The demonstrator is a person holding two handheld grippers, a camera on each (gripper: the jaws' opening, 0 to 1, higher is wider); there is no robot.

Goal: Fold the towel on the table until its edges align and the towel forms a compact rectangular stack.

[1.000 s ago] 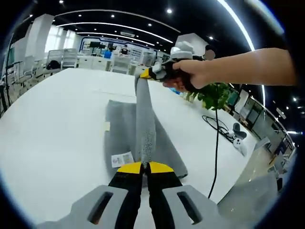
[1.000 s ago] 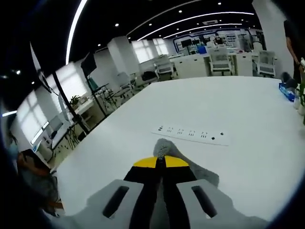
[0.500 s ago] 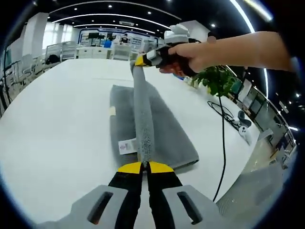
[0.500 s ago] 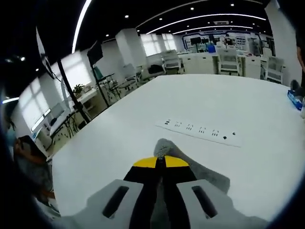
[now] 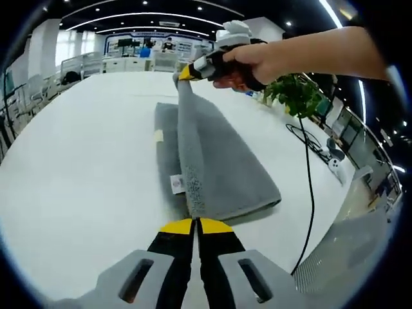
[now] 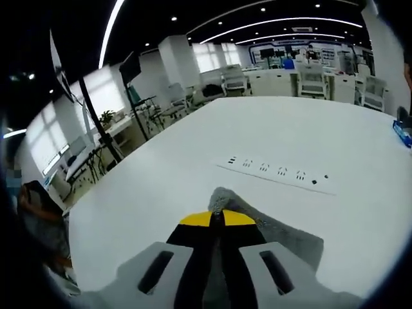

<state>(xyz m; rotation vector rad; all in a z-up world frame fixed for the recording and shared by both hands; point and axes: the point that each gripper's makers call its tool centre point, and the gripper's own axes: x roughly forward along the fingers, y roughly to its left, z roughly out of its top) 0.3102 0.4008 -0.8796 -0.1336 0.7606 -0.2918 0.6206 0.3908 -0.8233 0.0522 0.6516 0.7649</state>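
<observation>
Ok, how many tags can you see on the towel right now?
2. A white care label hangs at the near end of the towel, close to the left tongs; a small pale tag sits farther along its left edge. Others may be hidden in the fold.

open-plan office | desks [image 6: 283, 80] + chairs [image 6: 309, 76] | ceiling strip lights [image 6: 283, 26]

A flat white power strip [image 6: 280, 174] lies on the white surface [image 6: 193, 161]; a green leafy plant [image 5: 297, 96] stands beside a black cable [image 5: 309, 187].
</observation>
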